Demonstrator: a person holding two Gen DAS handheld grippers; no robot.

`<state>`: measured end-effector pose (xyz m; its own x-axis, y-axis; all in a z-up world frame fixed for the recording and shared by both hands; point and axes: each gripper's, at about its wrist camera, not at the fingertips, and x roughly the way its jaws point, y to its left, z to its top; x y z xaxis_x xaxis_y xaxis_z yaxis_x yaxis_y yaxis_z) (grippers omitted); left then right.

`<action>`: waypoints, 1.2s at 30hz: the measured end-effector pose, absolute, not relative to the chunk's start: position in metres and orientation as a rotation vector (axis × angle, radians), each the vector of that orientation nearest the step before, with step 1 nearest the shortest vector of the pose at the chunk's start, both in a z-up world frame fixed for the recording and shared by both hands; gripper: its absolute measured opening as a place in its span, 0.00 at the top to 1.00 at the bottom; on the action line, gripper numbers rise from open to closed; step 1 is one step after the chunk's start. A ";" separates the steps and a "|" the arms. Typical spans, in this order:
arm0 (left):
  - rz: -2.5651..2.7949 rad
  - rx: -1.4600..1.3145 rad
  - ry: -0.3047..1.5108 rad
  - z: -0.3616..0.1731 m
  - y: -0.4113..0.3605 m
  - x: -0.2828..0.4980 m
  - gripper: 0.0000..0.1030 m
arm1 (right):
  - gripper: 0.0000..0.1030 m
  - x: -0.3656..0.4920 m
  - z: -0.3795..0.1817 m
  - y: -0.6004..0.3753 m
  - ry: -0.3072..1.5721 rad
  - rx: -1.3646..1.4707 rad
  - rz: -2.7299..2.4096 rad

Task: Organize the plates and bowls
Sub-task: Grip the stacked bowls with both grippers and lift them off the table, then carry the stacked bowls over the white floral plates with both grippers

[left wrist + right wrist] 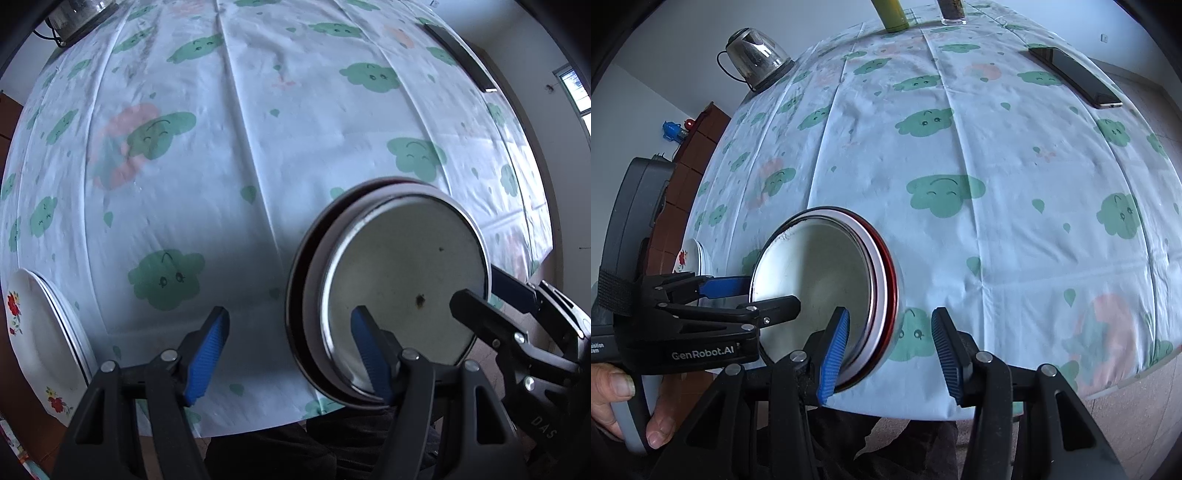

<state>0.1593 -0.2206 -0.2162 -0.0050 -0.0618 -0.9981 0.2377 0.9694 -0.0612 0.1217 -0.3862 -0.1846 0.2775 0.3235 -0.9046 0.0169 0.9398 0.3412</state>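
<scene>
Home dining room | table under white cloud-print plastic cloth (960, 147) | glass electric kettle (757, 55) | black smartphone (1075, 77)

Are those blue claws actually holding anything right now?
No. Both the left gripper and the right gripper are open around the rim of the stacked bowls, one finger inside, one outside, not yet clamped.

On the worktop (997, 147) there is one stack of nested bowls (827, 291); three rims show, maybe more. One stack of floral plates (33, 332), at least two. One glass kettle (755, 57), one phone (1075, 77), one green bottle (892, 13), one glass (953, 9).
</scene>
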 end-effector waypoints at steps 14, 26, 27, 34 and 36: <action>-0.310 0.166 1.596 -0.226 -0.235 0.162 0.70 | 0.73 0.129 -0.189 -0.377 1.297 0.266 0.248; -0.288 0.136 1.590 -0.201 -0.221 0.165 0.71 | 0.74 0.138 -0.172 -0.361 1.309 0.240 0.273; -0.283 0.131 1.589 -0.199 -0.217 0.166 0.71 | 0.74 0.139 -0.170 -0.358 1.309 0.234 0.281; -0.225 0.088 1.560 -0.186 -0.182 0.163 0.71 | 0.74 0.147 -0.161 -0.330 1.310 0.196 0.341; -0.203 0.075 1.546 -0.181 -0.170 0.162 0.71 | 0.74 0.150 -0.159 -0.318 1.313 0.178 0.362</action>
